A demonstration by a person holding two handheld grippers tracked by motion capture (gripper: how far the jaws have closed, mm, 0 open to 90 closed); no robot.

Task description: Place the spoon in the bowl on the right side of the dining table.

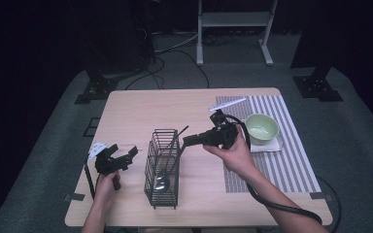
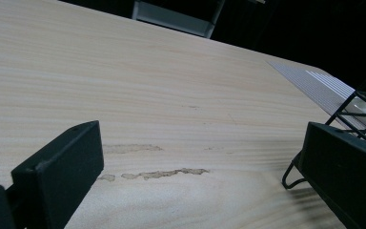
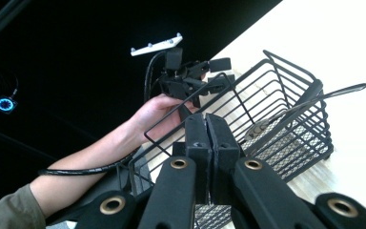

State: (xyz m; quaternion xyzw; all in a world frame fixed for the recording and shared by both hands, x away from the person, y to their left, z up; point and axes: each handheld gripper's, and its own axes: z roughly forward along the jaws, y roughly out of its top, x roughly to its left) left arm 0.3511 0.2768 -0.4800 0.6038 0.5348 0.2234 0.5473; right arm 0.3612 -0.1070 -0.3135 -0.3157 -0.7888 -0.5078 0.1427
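Note:
A black wire basket point(image 1: 162, 167) stands in the middle of the wooden table point(image 1: 136, 111). Inside it lean a metal spoon point(image 1: 163, 181) and a dark-handled utensil point(image 1: 180, 133). My right gripper point(image 1: 185, 141) hovers at the basket's upper right rim, pointing left, shut with nothing between its jaws. In the right gripper view the fingertips point(image 3: 198, 125) press flat together above the basket point(image 3: 271, 90), where the spoon point(image 3: 286, 113) shows. My left gripper point(image 1: 123, 151) rests low on the table left of the basket, open. Bare wood lies between its fingers point(image 2: 62, 164), and the basket point(image 2: 362, 107) stands just beyond the right jaw.
A green bowl point(image 1: 261, 128) sits on a white napkin on the striped placemat point(image 1: 281, 165) at the right. A white utensil point(image 1: 227, 104) lies at the mat's far edge. Faint stains point(image 2: 162, 174) mark the wood ahead of the left gripper. The other hand holds the left gripper point(image 3: 190, 76).

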